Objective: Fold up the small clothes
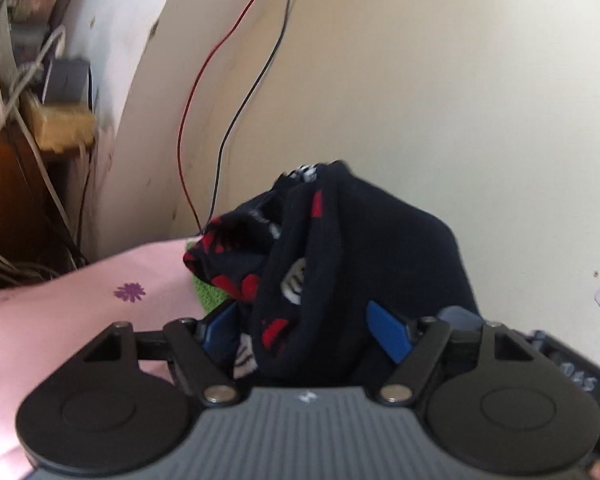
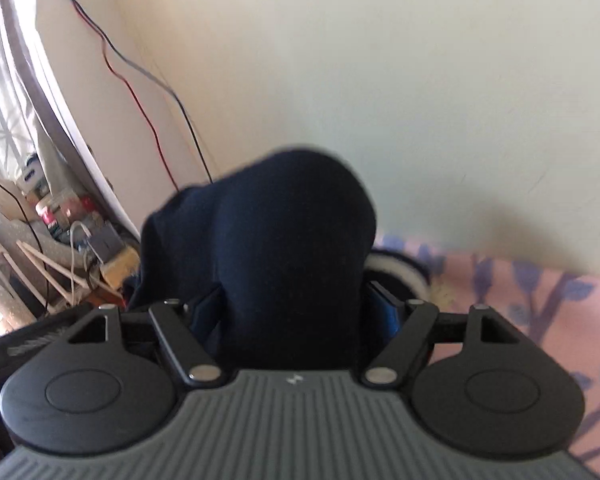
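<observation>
- Left gripper [image 1: 306,330]: fingers spread wide around bunched navy printed garment [image 1: 340,248]; grip unclear.
- Right gripper [image 2: 296,316]: same; cloth hides fingers.
- Lower onto pink bedsheet [image 1: 80,320], spread flat before folding.

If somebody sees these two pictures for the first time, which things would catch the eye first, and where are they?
First, the dark garment with red and white print, bunched between the blue fingers of the left claw; in the right wrist view it fills the middle as plain navy cloth. Next, the red wire and black wire running down the cream wall. Below lies a pink sheet with a purple flower.
</observation>
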The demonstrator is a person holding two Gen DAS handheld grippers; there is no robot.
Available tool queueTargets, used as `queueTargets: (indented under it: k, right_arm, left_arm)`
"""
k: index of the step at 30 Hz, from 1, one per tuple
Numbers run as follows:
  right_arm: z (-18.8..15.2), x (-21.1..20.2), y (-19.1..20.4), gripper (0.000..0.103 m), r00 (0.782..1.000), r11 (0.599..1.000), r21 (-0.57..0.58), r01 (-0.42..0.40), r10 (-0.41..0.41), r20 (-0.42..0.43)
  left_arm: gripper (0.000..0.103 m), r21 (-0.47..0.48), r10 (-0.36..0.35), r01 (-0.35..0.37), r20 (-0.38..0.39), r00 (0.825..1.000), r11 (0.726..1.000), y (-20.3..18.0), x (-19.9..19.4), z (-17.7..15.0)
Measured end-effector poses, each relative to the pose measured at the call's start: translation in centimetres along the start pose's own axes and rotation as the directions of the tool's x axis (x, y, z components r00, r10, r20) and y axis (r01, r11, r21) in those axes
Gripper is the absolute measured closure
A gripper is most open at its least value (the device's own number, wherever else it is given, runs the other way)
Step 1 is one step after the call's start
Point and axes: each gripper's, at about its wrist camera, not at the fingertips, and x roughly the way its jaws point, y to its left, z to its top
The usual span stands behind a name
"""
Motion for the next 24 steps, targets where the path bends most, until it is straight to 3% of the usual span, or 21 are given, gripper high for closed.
queueTargets:
  k: [4, 10, 16, 24]
  right_arm:
    - [-1.6, -5.6, -0.3, 0.016, 0.999, 1.000, 0.005, 0.024, -0.024, 0.042]
    - [-7.3, -12.6, -1.3, 0.012, 0.995, 0.996, 0.037, 0.079, -0.076, -0.058]
    - [-12.5, -20.1, -1.0, 0.004, 0.989, 0.992, -0.022, 0.128, -0.129, -0.068]
    - [-16.3, -25.4, -1.3, 0.000, 0.980, 0.980, 0.010, 0.197, -0.197, -0.032]
  left_arm:
    - [0.025, 0.050, -0.008, 0.006, 0.031, 0.999, 0.999, -1.5, -4.3, -3.1]
    - [0.002, 0.162, 0.043, -0.045, 0.014, 0.999, 0.986, -4.1, -9.8, -9.9]
    - [0.000, 0.233, 0.090, -0.079, -0.039, 0.995, 0.969, -6.1, -13.9, -14.6]
    - [0.000, 0.319, 0.189, -0.170, -0.031, 0.981, 0.932, -9.0, -15.7, -18.2]
